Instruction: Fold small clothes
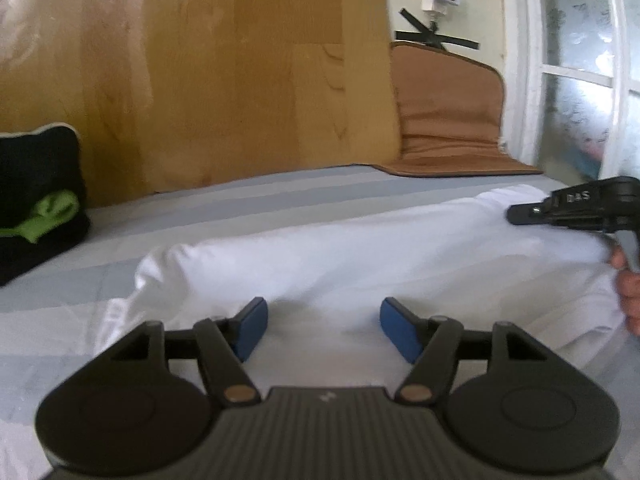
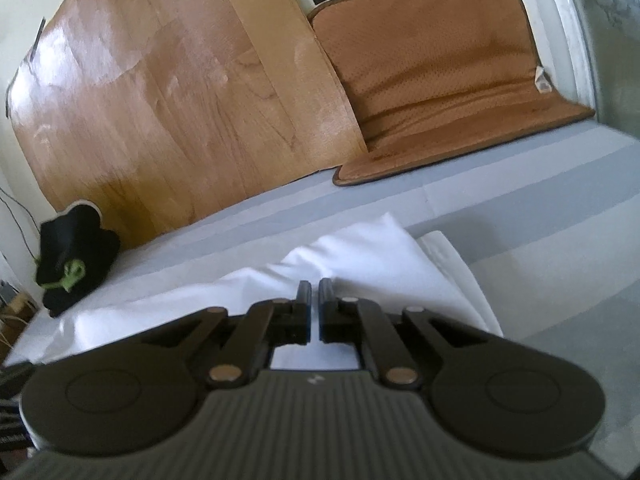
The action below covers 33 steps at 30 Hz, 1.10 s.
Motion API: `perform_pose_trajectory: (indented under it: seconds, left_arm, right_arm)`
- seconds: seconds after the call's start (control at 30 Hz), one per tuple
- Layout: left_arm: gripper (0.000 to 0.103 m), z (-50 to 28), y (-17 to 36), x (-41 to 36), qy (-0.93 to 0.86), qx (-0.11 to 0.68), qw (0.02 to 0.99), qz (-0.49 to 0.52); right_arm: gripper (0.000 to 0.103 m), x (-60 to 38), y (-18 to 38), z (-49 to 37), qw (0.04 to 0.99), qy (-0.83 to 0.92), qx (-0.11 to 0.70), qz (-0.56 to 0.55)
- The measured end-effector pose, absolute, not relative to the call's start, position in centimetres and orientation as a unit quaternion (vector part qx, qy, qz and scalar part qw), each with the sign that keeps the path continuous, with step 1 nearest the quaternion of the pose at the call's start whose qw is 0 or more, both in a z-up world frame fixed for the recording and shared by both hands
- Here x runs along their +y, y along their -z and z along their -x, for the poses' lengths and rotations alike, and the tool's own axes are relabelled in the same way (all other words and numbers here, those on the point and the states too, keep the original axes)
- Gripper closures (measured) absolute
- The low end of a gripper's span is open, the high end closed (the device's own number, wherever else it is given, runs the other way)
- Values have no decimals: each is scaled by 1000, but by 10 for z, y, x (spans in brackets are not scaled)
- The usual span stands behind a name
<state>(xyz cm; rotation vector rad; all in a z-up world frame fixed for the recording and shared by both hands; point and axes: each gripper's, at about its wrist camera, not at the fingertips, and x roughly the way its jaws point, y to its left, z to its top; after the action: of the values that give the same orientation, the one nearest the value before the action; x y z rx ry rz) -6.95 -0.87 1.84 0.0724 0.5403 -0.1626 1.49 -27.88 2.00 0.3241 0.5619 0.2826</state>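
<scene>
Bed [image 1: 280,196]: flat sheet in broad grey and pale stripes.
Wooden board [image 2: 172,112]: glossy grained panel leaning behind the bed.
Brown cushion [image 2: 432,80]: padded, dimpled, dark-piped.
White garment [image 1: 360,248]: soft, smooth cloth, folded long across the bed.
Black bundle [image 1: 36,200]: dark fabric, green cord.
Left gripper [image 1: 324,330]: blue pads apart over the garment.
Right gripper [image 2: 315,308]: jaws together at the garment's edge; whether cloth is pinched, cannot tell.

The left gripper [image 1: 320,330] is pointing forward and slightly down, its blue pads [image 1: 251,328] standing well apart; the right gripper [image 2: 315,308] is angling down too (jaws nearly touching), a hand [image 1: 628,300] holding it
</scene>
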Motion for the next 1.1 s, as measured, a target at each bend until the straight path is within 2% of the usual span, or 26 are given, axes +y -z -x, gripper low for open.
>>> perform_pose_trajectory:
  seconds: [0.27,0.33,0.53,0.67,0.73,0.8,0.83,0.93,1.0,1.1]
  left_arm:
    - [34,84,-26,1,-35,225,973,-32]
    - [24,89,-28,4,-63,209,976,-23]
    - [6,116,-35,-3,-101,125,986,-42]
    - [0,121,-38,-9,-105,101,988,-59]
    - [0,122,-39,-9,-107,94,988,-58]
    - [0,123,-40,-9,-108,85,989,-53]
    - [0,126,-40,-9,-108,81,989,-50]
    - [0,126,-41,-7,-108,80,990,-46]
    - [0,124,-41,-8,-107,88,989,-47]
    - [0,123,-41,-9,-106,93,989,-48]
  right_arm:
    - [86,-266,-25,-6,955,-113,254,-104]
    - [81,-266,-26,-1,961,-97,238,-97]
    - [68,-264,-35,32,988,-50,134,-66]
    - [55,-255,-37,52,997,-38,68,-23]
    - [44,-252,-38,61,999,-35,38,-5]
    - [19,-251,-39,68,999,-32,14,6]
    - [15,-251,-40,69,999,-33,5,8]
    - [10,-260,-41,71,999,-30,-6,-8]
    - [0,-265,-42,68,999,-31,0,-23]
    - [0,-264,-43,69,999,-36,-2,-21]
